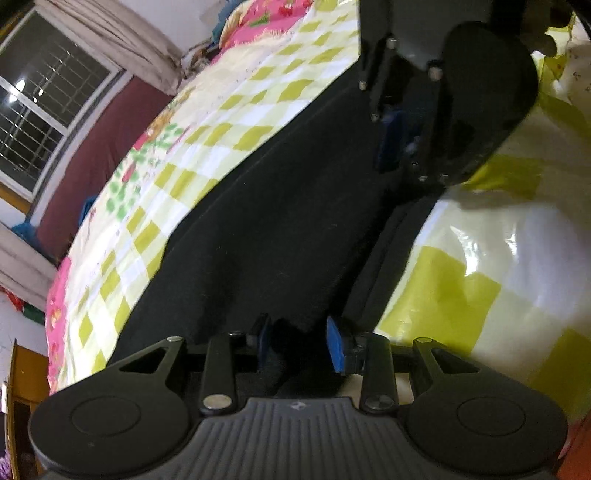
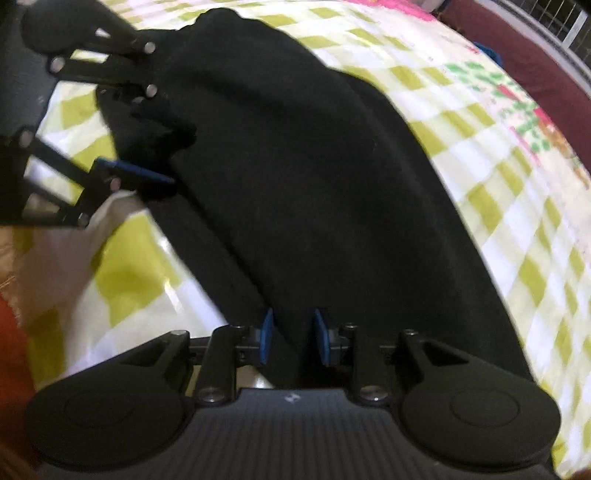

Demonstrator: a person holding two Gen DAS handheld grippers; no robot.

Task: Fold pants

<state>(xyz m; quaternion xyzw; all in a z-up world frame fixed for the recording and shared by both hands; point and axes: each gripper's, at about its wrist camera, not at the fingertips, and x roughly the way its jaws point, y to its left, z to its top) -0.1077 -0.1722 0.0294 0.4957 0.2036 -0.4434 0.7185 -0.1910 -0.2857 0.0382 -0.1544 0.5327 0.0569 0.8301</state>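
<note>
Black pants [image 2: 303, 177] lie folded lengthwise across the green-checked bedspread [image 2: 509, 236].

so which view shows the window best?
Left wrist view: the window, with its bars and frame, fills the upper left beside a curtain. Right wrist view catches only a blurred sliver of it in the top right corner.

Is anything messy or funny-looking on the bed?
A little. The black pants lie slanted across the checked bedsheet rather than lined up with its squares, and in the right wrist view the end by the left tool is bunched into a lump instead of lying flat. Nothing looks torn or spilled.
</note>
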